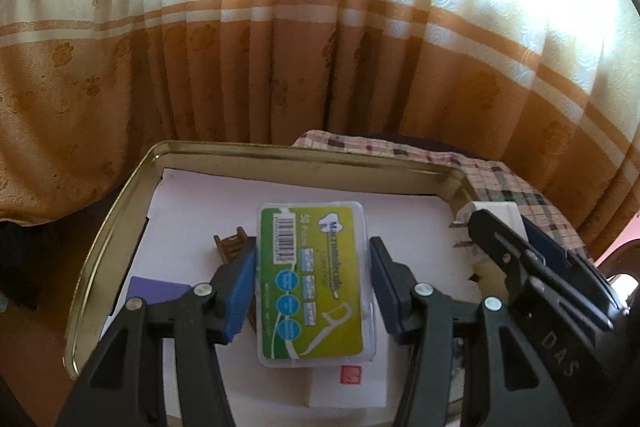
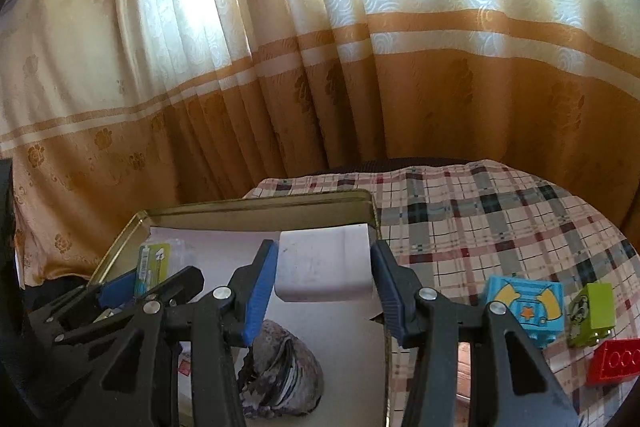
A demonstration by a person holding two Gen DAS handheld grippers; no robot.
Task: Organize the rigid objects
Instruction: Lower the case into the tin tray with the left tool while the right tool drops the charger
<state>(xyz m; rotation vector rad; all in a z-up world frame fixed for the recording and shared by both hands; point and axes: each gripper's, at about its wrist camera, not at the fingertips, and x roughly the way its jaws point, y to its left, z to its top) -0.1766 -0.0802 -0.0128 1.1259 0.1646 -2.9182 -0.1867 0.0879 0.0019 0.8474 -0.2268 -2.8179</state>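
A green box of dental floss picks (image 1: 314,283) sits between the blue pads of my left gripper (image 1: 314,267), which is shut on it above a gold tin tray (image 1: 280,147) lined with white paper. My right gripper (image 2: 325,267) is shut on a white plug adapter (image 2: 324,269) over the tin's right side (image 2: 260,205). In the left wrist view the right gripper (image 1: 508,233) and adapter (image 1: 494,211), prongs pointing left, hang at the tin's right rim. In the right wrist view the left gripper (image 2: 154,281) and floss box (image 2: 154,259) show at the left.
In the tin lie a brown toy ladder (image 1: 232,247), a purple block (image 1: 158,289) and a grey seashell (image 2: 280,375). On the plaid cloth (image 2: 480,219) to the right lie a blue toy brick (image 2: 524,307), a green brick (image 2: 592,311) and a red brick (image 2: 616,363). A curtain hangs behind.
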